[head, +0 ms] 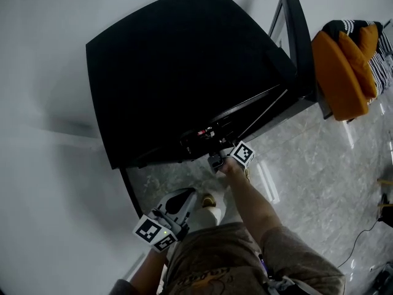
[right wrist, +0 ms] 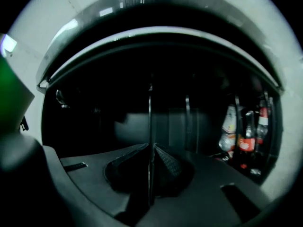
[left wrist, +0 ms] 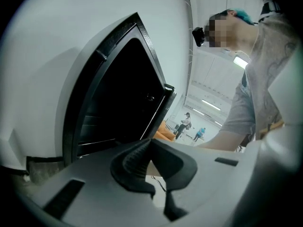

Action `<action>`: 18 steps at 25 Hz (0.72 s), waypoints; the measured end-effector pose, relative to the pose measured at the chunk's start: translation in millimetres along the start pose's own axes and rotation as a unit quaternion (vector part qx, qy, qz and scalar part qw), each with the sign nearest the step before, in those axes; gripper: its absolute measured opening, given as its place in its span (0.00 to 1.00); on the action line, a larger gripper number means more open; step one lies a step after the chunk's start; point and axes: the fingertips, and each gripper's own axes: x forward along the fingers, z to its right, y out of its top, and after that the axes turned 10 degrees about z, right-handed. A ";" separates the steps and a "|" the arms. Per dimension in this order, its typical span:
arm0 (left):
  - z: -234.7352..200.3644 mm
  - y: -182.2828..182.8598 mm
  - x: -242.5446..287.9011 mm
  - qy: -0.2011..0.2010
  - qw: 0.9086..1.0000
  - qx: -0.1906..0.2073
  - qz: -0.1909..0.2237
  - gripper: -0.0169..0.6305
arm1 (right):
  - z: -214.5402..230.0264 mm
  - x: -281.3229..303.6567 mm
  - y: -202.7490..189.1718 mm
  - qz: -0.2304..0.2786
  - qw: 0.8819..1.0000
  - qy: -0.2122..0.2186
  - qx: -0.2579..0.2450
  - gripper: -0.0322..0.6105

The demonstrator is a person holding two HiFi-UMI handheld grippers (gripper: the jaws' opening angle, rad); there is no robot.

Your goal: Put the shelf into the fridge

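Inside, right tool (right wrist: pixel 151 151) pinches the shelf (right wrist: pixel 150 109) edge near bottles (right wrist: pixel 244 137); left tool (left wrist: pixel 150 146) closed, empty.

Fisheye warping bends every edge; the fridge (right wrist: pixel 118 93) interior is nearly black, while the floor (head: pixel 319 158) shows glare.

**A home-style corner set up inside a big, bright hall**

The black fridge (head: pixel 184 72) stands against a plain white wall (head: pixel 43 103) on a polished grey floor (head: pixel 313 165) with a marble pattern. Just beside the fridge's open door (head: pixel 299 42) is orange seating (head: pixel 341 72) with striped cloth (head: pixel 374 42) lying on it, which looks domestic. Past the fridge, the left gripper view opens onto a wide hall with long ceiling strip lights (left wrist: pixel 208 104) and two people (left wrist: pixel 185 123) standing far off. Drink bottles (right wrist: pixel 246 141) stand inside the fridge.
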 end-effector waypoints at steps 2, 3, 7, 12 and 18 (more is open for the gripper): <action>1.7 4.9 0.1 -0.005 1.000 0.002 0.001 0.03 | 1.8 -13.4 -1.9 -0.005 1.000 -0.014 -0.006 0.09; 2.4 7.2 0.2 -0.007 1.000 0.002 0.002 0.03 | -0.5 -18.6 -4.2 -0.014 1.000 -0.018 -0.015 0.09; 10.1 18.0 -4.1 -0.011 1.000 0.000 0.001 0.03 | -35.0 -36.4 -20.2 -0.064 0.997 -0.007 -0.035 0.09; 29.4 33.1 -7.8 -0.024 1.000 0.005 -0.002 0.03 | -118.9 -64.0 -32.9 -0.115 0.990 0.041 -0.066 0.09; 51.4 56.6 -4.9 -0.049 0.999 0.007 0.001 0.03 | -207.5 -103.4 -37.9 -0.155 0.975 0.087 -0.132 0.09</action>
